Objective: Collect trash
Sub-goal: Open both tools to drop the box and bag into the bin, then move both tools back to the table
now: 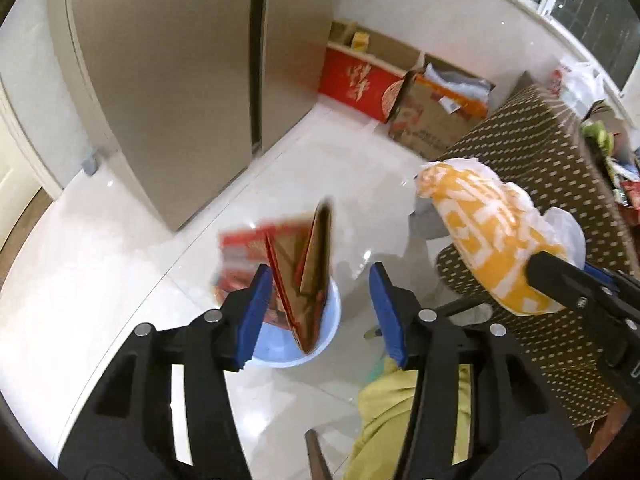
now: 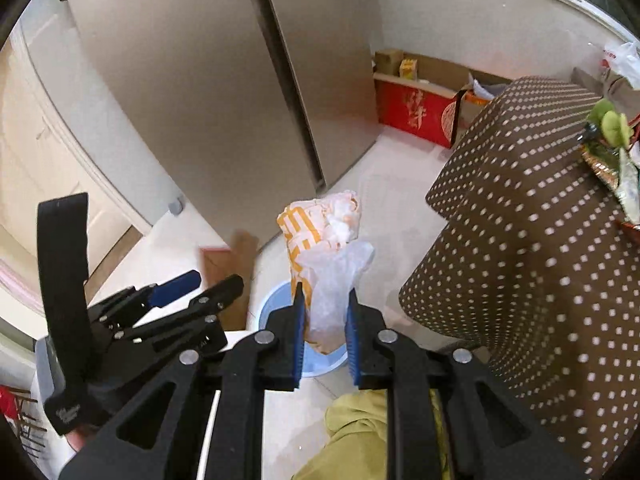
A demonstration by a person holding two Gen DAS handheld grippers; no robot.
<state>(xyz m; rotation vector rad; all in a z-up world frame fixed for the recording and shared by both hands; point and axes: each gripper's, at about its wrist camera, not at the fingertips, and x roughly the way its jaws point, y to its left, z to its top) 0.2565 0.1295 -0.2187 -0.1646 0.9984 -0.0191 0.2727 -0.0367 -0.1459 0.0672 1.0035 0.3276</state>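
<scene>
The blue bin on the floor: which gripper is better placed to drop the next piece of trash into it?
The right gripper: it is shut on the yellow wrapper above the blue bin. The left gripper is open and empty.

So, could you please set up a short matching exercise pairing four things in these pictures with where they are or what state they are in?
Things:
1. yellow and white wrapper
2. red and brown carton
3. left gripper
4. blue bin

Places or states:
A. standing on the white floor
B. open, nothing between its fingers
C. clamped in the right gripper
D. blurred, poking up out of the bin

Pairs: 1-C, 2-D, 3-B, 4-A
</scene>
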